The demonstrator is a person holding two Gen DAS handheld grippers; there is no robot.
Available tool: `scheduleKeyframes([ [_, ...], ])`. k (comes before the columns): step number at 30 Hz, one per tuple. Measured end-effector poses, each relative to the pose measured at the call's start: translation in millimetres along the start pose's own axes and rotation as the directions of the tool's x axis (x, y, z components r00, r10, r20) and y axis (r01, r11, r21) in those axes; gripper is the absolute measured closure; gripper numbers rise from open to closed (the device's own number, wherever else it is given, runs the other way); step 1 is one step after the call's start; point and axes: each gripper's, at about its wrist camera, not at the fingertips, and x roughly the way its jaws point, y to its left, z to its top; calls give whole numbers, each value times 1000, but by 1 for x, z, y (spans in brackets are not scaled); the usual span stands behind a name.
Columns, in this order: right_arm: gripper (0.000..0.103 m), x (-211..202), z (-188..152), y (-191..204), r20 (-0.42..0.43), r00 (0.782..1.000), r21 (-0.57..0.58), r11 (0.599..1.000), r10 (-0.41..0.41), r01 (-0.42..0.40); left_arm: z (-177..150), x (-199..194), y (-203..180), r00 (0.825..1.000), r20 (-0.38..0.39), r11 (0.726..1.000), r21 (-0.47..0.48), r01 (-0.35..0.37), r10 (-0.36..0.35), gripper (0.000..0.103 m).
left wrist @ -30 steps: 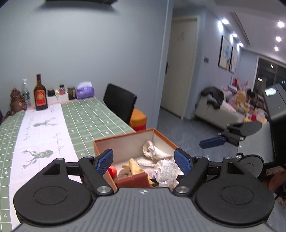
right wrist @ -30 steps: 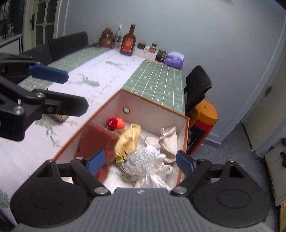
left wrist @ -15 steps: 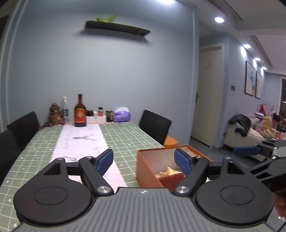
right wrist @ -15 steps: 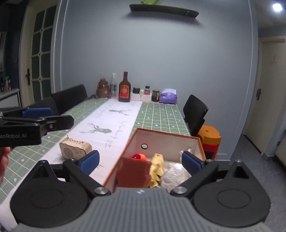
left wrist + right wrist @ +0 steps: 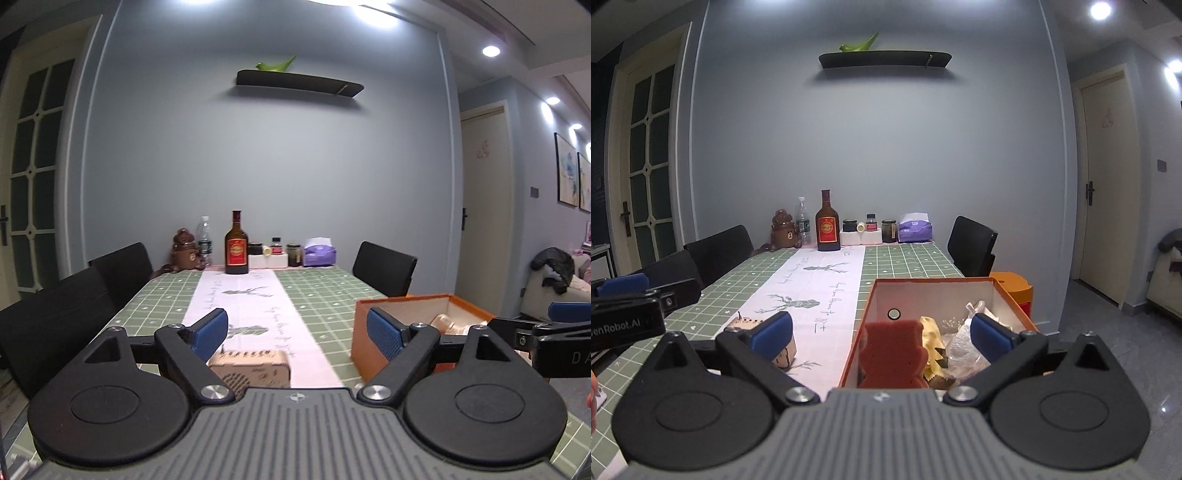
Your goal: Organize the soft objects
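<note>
While both tools hang short of the table's near end, stock stands thus: orange box on the green checked tablecloth, right of the white deer-print runner, holding the soft goods: a rust-red bear-shaped sponge upright against the near wall, a yellow cloth, a crinkled clear plastic bag and a pale fabric piece behind. Left gripper: jaws opening, near full spread, nothing between the pads; a small wooden speaker box lies just ahead of it. Right gripper: jaws likewise opening, wide, empty, aimed at the sponge. Hazards, as judged: a pad catching the box's near wall and shoving the box toward the table edge; pads closing on plastic and cloth together, dragging out a tangle; the sponge squashing and slipping from a shallow pinch.
</note>
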Motion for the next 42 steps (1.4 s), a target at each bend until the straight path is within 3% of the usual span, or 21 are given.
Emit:
scheduleKeyframes([
  [10, 3, -6, -38, 22, 16, 999, -37, 999, -31, 32, -34, -18, 14, 992, -92, 995, -55, -88, 82, 0],
  [16, 3, 1, -59, 31, -47, 999, -29, 1000, -10, 9, -54, -15, 19, 982, -154, 990, -62, -123, 113, 0],
  [22, 3, 10, -72, 38, -100, 995, -58, 998, -27, 21, -76, -9, 25, 960, -257, 987, -87, -135, 109, 0],
  [42, 3, 14, -87, 33, -130, 991, -22, 999, -43, 40, -76, -7, 19, 952, -273, 986, -49, -157, 138, 0],
])
